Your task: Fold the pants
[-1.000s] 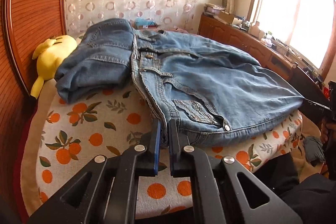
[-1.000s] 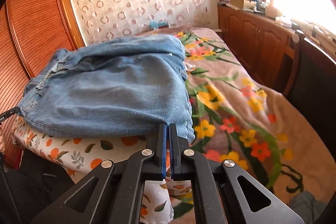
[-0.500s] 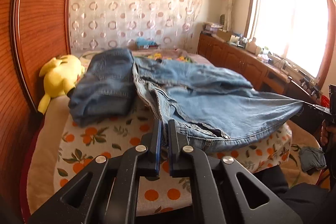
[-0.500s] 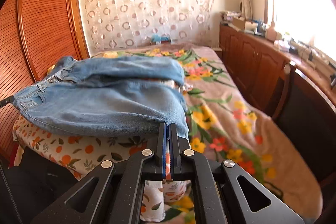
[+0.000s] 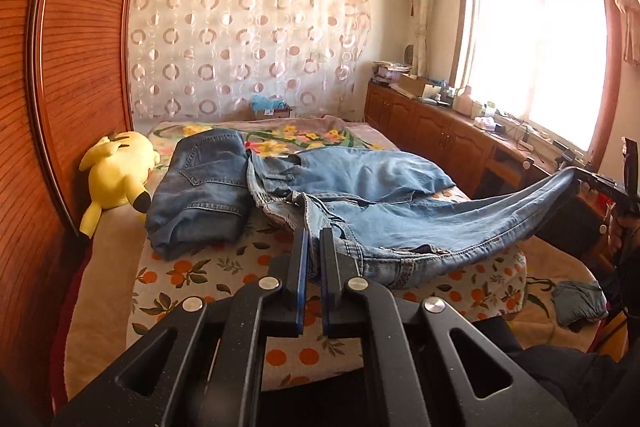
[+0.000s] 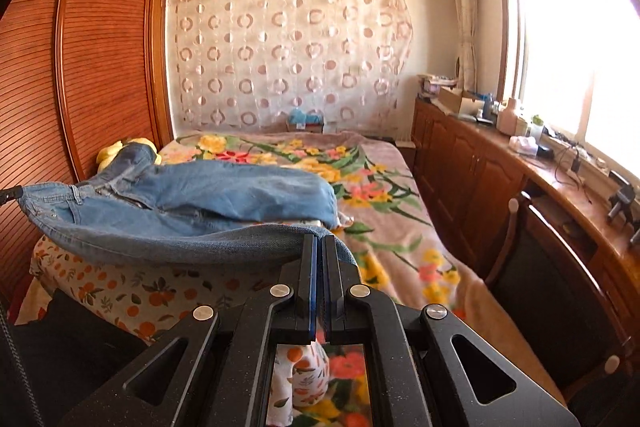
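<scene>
Left wrist view: we find the left gripper (image 5: 314,239) pinching the waistband of the light blue jeans (image 5: 400,187), lifted off the near edge of the orange-print sheet (image 5: 192,283). Our right gripper (image 6: 319,247) is pressed together on the jeans' hem end, so the near leg hangs between both in a sagging span. Darker folded jeans (image 5: 204,187) lie beside a yellow plush toy (image 5: 116,171) at the bed's left edge.

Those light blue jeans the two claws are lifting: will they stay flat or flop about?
Probably flop: the jeans sag in a curve between the left claw and right claw. They look fairly heavy, since the far part lies on the bed. The thick denim seems unlikely to slip.
</scene>
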`<state>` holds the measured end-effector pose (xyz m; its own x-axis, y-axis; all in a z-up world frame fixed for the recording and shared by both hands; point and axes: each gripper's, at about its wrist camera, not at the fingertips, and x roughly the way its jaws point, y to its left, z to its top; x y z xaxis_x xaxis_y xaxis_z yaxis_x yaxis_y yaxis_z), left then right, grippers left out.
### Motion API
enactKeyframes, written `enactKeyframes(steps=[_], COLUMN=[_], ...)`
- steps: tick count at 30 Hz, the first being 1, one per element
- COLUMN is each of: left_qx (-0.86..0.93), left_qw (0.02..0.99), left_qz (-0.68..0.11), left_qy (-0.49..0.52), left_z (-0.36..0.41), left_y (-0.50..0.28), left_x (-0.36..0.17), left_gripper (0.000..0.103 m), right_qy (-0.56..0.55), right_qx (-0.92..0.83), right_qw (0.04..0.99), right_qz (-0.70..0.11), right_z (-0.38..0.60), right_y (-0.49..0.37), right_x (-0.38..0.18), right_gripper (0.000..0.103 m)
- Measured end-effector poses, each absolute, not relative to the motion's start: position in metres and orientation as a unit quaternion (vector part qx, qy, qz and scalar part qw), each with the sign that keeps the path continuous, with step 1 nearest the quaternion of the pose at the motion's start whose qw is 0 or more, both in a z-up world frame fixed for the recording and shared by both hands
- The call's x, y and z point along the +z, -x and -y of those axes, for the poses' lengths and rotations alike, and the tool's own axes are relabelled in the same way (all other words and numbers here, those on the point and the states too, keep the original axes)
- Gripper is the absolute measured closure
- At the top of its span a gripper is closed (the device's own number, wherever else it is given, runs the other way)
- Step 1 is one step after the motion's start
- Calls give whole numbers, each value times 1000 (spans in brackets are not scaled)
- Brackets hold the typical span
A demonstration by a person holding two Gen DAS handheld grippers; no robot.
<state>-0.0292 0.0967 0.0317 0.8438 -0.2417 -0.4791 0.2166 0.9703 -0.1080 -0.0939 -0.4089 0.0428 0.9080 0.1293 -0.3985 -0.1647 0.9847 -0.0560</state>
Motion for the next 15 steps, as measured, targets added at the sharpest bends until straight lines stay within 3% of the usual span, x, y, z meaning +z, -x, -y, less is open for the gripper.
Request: enactKeyframes(steps=[15], left_qx=[-124], left_qw=[951], left_qz=[-281], left_qy=[22], left_z=[-93], left_y=[2], left_x=[15], left_gripper=[97], right_qy=[34], right_qx=[73], right_qw=[979], right_qz=[-186], right_z=[402], right_y=[56], right_x=[21], right_gripper=[101])
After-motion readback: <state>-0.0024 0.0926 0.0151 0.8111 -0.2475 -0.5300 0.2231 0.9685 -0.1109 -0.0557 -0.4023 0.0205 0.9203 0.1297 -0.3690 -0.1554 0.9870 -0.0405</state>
